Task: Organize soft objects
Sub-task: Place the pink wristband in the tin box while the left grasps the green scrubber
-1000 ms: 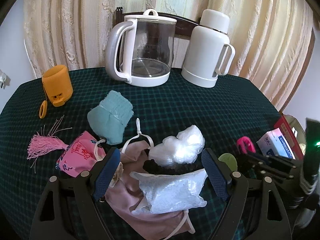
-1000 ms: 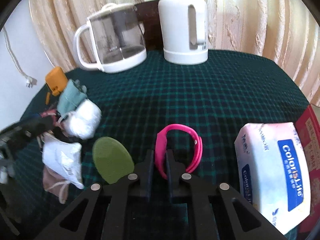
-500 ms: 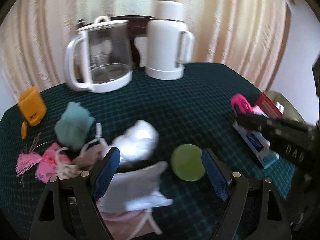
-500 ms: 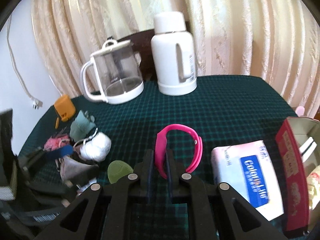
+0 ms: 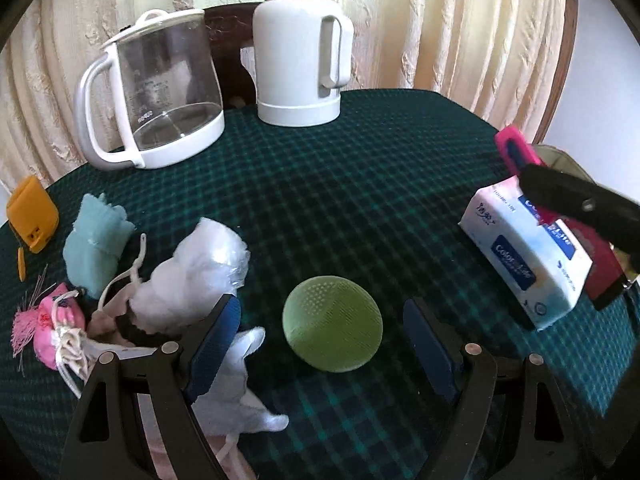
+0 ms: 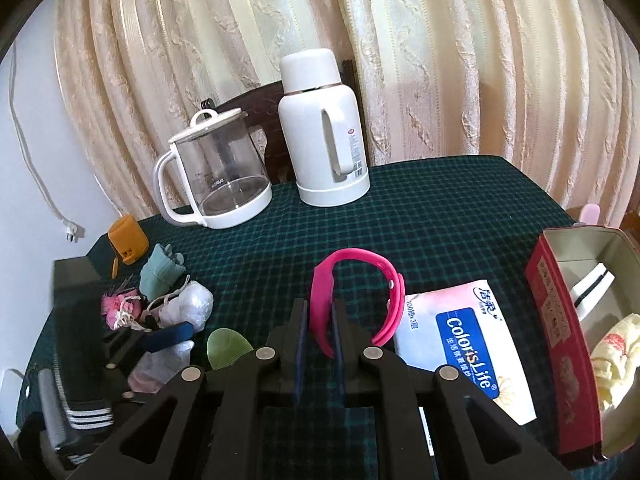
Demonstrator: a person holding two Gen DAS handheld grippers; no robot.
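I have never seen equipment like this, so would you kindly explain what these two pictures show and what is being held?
There is no robot here. A person holds one two-fingered tool in each hand, and a wide-angle camera on each tool looks forward along its fingers, so each picture shows that tool's own black fingers at the bottom.

In the left camera's picture, the left hand-held gripper is open, its fingers either side of a round green silicone pad lying on the dark green checked tablecloth.

In the right camera's picture, the right hand-held gripper is shut on a bright pink silicone wristband, held above the cloth.

Also on the table: a clear glass kettle, a white thermos jug, a white-and-blue tissue pack, an open red tin box, and a pile of soft fabric items on the left.
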